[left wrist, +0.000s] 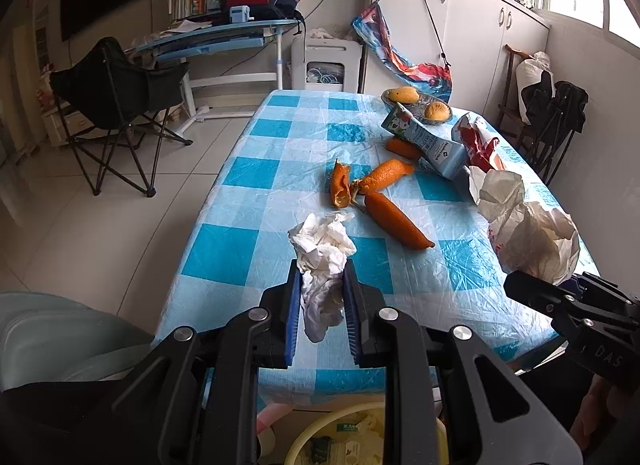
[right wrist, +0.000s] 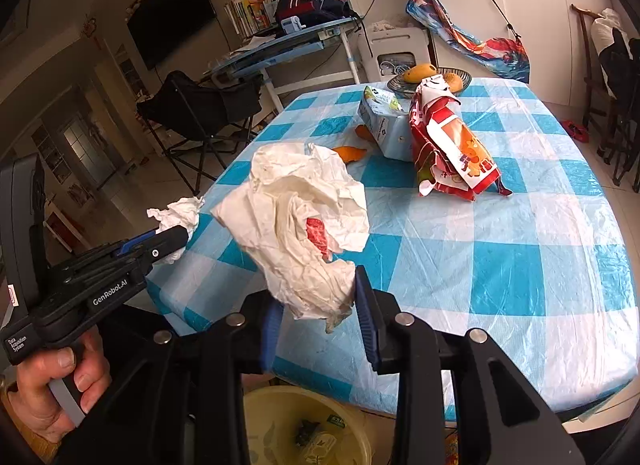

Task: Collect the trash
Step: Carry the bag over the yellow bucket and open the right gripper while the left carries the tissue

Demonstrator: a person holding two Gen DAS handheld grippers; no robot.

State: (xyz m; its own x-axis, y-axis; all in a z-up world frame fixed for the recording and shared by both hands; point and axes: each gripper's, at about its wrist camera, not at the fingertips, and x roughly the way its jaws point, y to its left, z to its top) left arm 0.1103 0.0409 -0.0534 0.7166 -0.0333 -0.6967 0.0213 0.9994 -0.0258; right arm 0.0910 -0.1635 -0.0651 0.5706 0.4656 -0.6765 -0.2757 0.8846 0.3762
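My left gripper [left wrist: 322, 271] is shut on a crumpled white tissue [left wrist: 322, 243] above the near table edge; it also shows in the right wrist view [right wrist: 176, 215]. My right gripper [right wrist: 316, 293] is shut on a crumpled white paper wrapper [right wrist: 296, 221], held above the table's near edge; the wrapper also shows in the left wrist view [left wrist: 528, 225]. Orange peels [left wrist: 384, 201], a blue carton [left wrist: 428, 141] and a red snack bag [right wrist: 452, 145] lie on the blue checked tablecloth [right wrist: 500, 249]. A yellow bin [right wrist: 276, 421] holding trash stands below the table edge.
A bowl of fruit [left wrist: 416, 101] sits at the table's far end. A black folding chair [left wrist: 120, 101] and a desk [left wrist: 224, 37] stand to the left on the tiled floor. Chairs with bags [left wrist: 552, 113] line the right wall.
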